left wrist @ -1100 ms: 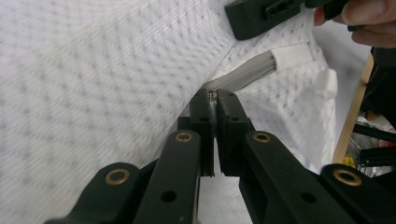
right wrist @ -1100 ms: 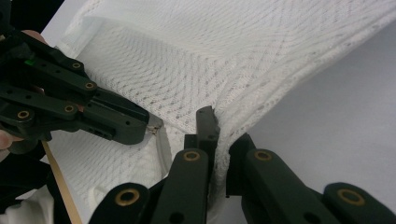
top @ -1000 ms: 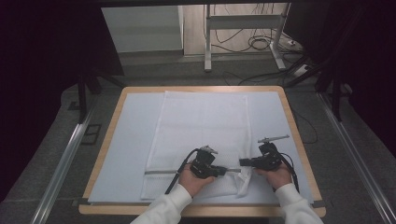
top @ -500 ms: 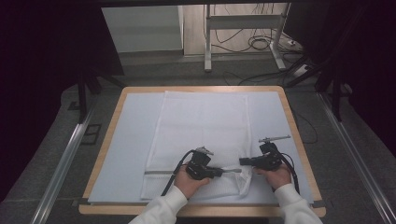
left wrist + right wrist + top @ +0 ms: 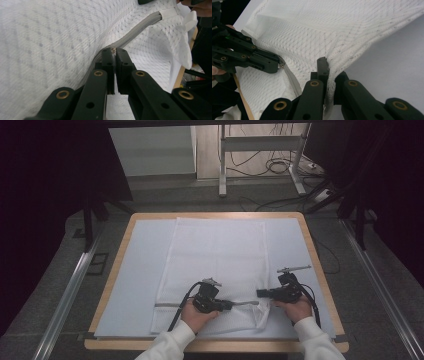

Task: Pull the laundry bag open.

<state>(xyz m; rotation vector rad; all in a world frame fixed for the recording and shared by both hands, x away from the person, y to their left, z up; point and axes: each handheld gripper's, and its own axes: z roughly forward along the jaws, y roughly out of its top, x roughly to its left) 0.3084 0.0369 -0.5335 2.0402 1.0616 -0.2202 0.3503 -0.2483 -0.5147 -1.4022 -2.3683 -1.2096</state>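
A white mesh bag (image 5: 220, 255) lies flat on the pale mat (image 5: 140, 270), with a grey zipper (image 5: 167, 304) across its near end. My left gripper (image 5: 230, 305) points right along that zipper and is shut on the zipper pull (image 5: 114, 50), which sits between the pads of the left gripper (image 5: 113, 51). My right gripper (image 5: 259, 293) points left at the bag's near right corner. In the right gripper view, the right gripper (image 5: 329, 66) is shut on a fold of the bag's mesh edge (image 5: 342, 61), and the left gripper (image 5: 278, 65) reaches in from the left.
The mat covers a table with a wooden rim (image 5: 311, 245). Metal rails (image 5: 70, 290) run along both sides of the table. A desk frame with cables (image 5: 272, 165) stands beyond the far edge. The bag's far half (image 5: 220, 235) lies smooth.
My left gripper has crept slightly to the left along the zipper line. The right gripper has stayed where it was, holding the bag's edge.
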